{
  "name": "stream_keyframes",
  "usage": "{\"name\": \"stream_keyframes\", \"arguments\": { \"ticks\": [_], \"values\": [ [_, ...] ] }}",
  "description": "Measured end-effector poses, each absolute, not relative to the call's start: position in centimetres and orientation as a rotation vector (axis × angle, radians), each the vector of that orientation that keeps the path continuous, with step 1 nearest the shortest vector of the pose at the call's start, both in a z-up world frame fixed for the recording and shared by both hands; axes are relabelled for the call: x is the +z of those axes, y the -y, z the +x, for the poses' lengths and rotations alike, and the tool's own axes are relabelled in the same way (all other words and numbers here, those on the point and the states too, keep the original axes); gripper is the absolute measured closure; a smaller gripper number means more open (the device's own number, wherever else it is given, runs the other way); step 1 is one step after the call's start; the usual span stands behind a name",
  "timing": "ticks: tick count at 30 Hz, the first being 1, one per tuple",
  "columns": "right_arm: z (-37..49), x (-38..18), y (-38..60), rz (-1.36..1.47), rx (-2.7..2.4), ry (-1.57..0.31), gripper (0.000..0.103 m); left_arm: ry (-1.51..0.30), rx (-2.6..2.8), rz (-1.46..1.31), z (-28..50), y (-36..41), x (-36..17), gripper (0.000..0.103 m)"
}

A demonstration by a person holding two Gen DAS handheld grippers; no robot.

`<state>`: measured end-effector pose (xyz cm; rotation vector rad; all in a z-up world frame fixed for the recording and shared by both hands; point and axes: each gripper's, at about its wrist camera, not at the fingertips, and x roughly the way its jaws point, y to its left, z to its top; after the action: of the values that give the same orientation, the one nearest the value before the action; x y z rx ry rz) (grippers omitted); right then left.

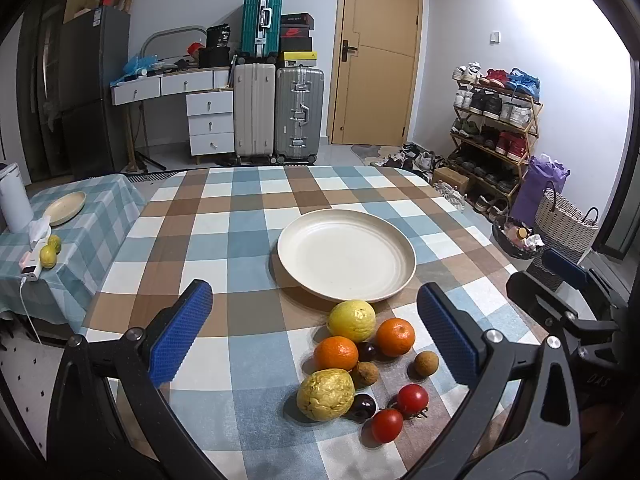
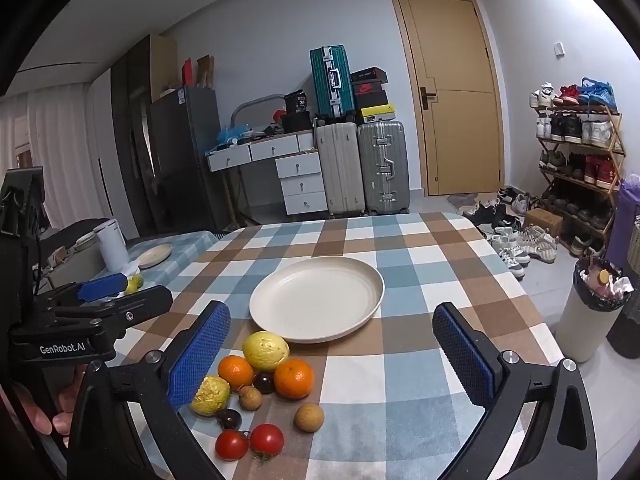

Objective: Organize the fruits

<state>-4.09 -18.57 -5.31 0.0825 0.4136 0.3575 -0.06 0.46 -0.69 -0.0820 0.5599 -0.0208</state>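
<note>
Both tongs hang spread wide and empty above the near edge of the checked surface (image 1: 248, 240), with the heap of fruit below them. The plate (image 1: 346, 256) serves as the landmark.

Nearest, on the side of the heap farthest from the plate, lie two red tomatoes (image 1: 400, 412), touching or nearly so. Just plateward of them sit a wrinkled yellow fruit (image 1: 325, 394) and a dark plum (image 1: 363, 406) pressed against it. A small brown longan (image 1: 425, 364) lies a little apart to the right of the heap; a second longan (image 1: 365, 374) nestles in the middle. Closer to the plate come two oranges (image 1: 335, 354), with another dark plum (image 1: 366, 350) between them. The smooth yellow fruit (image 1: 351, 320) is closest of all to the plate, just beside its near rim, and the plate itself holds nothing.

In the left wrist view, the left tongs (image 1: 316, 336) frame the whole heap between their blue pads, none touching any fruit. In the right wrist view, the right tongs (image 2: 332, 356) straddle the same heap, which sits toward their left pad (image 2: 200, 354); the wrinkled fruit shows just beside that pad. The left tongs appear there at the far left edge, level with the plate.

Beyond the plate stand suitcases (image 1: 276, 112) and a door (image 1: 378, 52).
</note>
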Motion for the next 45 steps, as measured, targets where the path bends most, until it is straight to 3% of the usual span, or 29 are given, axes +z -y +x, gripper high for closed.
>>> {"name": "stream_keyframes", "arguments": {
  "ticks": [45],
  "values": [
    [-4.08, -5.15, 18.69, 0.073, 0.368, -0.414, 0.000, -0.575, -0.005, -0.080, 0.02, -0.28, -1.15, 0.001]
  ]
}}
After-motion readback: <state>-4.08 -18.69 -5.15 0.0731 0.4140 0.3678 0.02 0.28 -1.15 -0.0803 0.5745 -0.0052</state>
